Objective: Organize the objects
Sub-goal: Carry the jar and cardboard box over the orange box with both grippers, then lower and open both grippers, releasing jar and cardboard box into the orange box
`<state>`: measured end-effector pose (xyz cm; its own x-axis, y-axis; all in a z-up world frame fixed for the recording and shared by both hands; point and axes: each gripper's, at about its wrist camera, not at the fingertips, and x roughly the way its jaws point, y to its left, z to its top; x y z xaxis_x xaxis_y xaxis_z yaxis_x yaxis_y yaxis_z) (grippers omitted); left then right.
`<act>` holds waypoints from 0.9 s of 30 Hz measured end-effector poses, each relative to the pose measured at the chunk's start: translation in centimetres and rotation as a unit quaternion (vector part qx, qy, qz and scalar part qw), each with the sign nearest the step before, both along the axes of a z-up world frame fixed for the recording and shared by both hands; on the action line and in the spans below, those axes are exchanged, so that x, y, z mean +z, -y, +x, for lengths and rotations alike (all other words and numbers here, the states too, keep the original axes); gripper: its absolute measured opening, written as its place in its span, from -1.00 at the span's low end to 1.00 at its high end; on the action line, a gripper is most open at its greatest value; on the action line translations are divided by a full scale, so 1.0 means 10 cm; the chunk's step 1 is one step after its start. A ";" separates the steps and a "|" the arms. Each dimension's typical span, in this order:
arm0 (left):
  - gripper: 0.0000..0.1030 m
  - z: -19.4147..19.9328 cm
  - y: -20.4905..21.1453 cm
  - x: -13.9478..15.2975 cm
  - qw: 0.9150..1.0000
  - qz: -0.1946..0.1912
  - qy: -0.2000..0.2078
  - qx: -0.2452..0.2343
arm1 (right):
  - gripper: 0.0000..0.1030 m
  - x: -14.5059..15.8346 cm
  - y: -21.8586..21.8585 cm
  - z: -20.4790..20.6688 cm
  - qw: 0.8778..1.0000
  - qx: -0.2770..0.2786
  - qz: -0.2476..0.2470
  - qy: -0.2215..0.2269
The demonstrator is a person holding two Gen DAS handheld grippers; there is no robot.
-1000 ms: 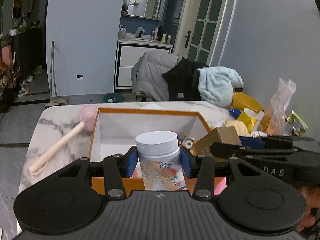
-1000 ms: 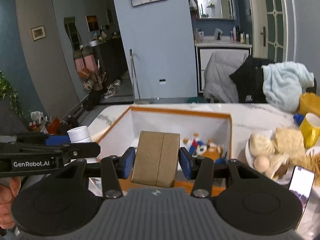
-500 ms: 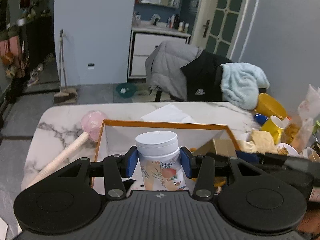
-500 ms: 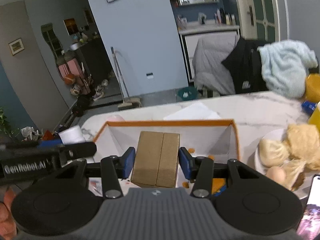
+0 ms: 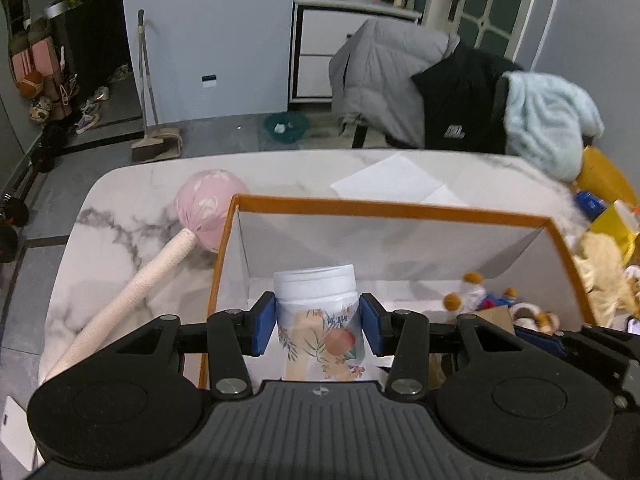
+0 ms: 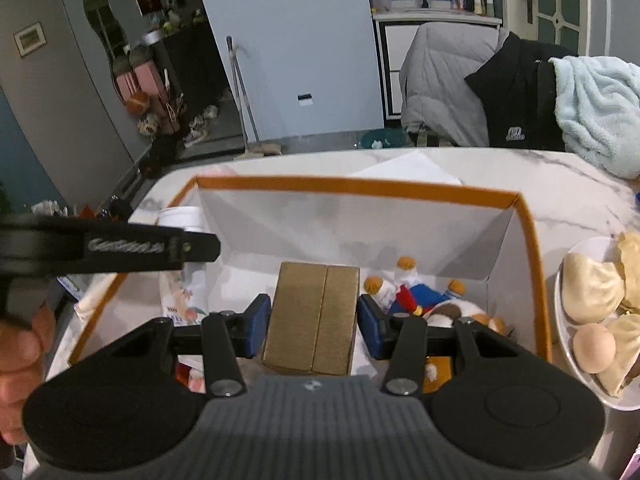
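Jar [image 5: 318, 312]: smooth plastic, printed label. Box [image 6: 314, 316]: matt gold card. Bin [image 5: 390, 210]: white card. Table [image 5: 120, 240]: glossy marble.

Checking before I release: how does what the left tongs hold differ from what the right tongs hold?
The left tongs hold a round jar with a white lid and floral label; the right tongs hold a plain gold box with flat sides. The jar stands upright; the box leans back. The box sits beside the plush toy; the jar is nearer the left wall. Both are gripped inside the orange-rimmed box.
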<state>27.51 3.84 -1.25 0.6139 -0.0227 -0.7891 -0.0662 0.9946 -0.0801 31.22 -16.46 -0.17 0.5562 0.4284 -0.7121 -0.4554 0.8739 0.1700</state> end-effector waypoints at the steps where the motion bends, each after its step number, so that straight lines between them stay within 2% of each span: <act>1: 0.02 0.03 0.02 -0.04 1.000 0.006 -0.006 -0.003 | -0.04 -0.03 -0.01 0.00 1.000 0.000 -0.003 -0.002; 6: 0.02 0.07 0.09 -0.23 0.999 0.035 -0.030 -0.010 | -0.04 -0.14 -0.07 0.05 1.000 -0.006 -0.016 -0.013; 9: 0.02 0.06 0.13 -0.25 0.998 0.060 -0.026 -0.016 | -0.03 -0.17 -0.09 0.07 1.000 -0.007 -0.024 -0.010; 16: 0.09 0.05 0.06 -0.20 0.999 0.051 -0.015 -0.003 | -0.04 -0.19 -0.06 0.08 1.000 -0.010 -0.021 -0.010; 18: 0.24 0.05 0.05 -0.20 0.999 0.053 -0.012 -0.003 | -0.03 -0.19 -0.06 0.07 1.000 -0.009 -0.021 -0.009; 19: 0.26 0.04 0.05 -0.20 0.998 0.059 -0.012 -0.003 | -0.03 -0.18 -0.06 0.07 1.000 -0.011 -0.018 -0.006; 22: 0.26 0.03 0.06 -0.19 0.998 0.063 -0.011 -0.007 | 0.06 -0.15 -0.04 0.06 1.000 -0.018 -0.016 0.001; 27: 0.26 -0.02 0.05 -0.16 0.998 0.067 -0.012 -0.007 | 0.06 -0.11 0.01 0.06 1.000 -0.022 -0.006 0.000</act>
<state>27.34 3.33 -2.87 0.5959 0.0761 -0.7994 -0.0525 0.9971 0.0558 31.81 -16.55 -1.27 0.5738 0.3957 -0.7170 -0.4172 0.8947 0.1599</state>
